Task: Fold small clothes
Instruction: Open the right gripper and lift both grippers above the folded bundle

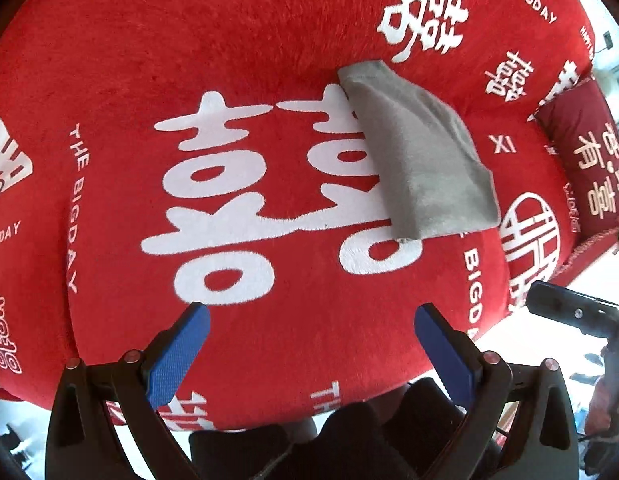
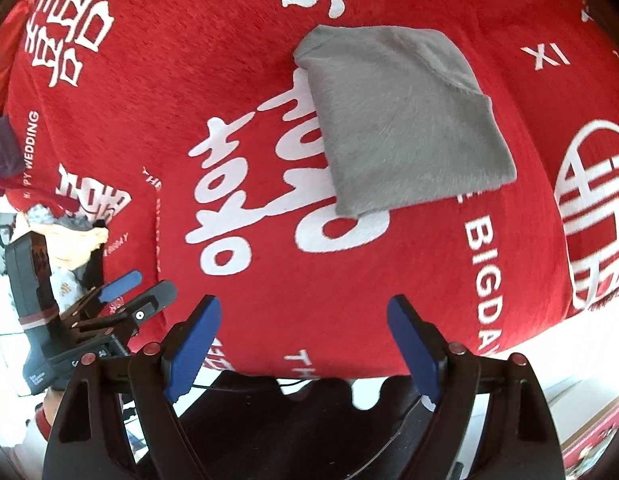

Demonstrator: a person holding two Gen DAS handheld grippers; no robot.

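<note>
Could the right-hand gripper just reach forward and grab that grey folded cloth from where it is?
Probably yes. The right gripper is open and empty, and only bare red blanket lies between it and the grey folded cloth. The left gripper sits off to the side.

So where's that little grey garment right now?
The folded grey garment lies on the red blanket, ahead of both open grippers and untouched, covering the right part of the big white character.

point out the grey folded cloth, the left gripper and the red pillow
grey folded cloth [image 2: 405,120], right wrist view, middle of its top face
left gripper [image 1: 311,316], left wrist view, midway between its blue fingertips
red pillow [image 1: 581,148], left wrist view, its printed face
</note>
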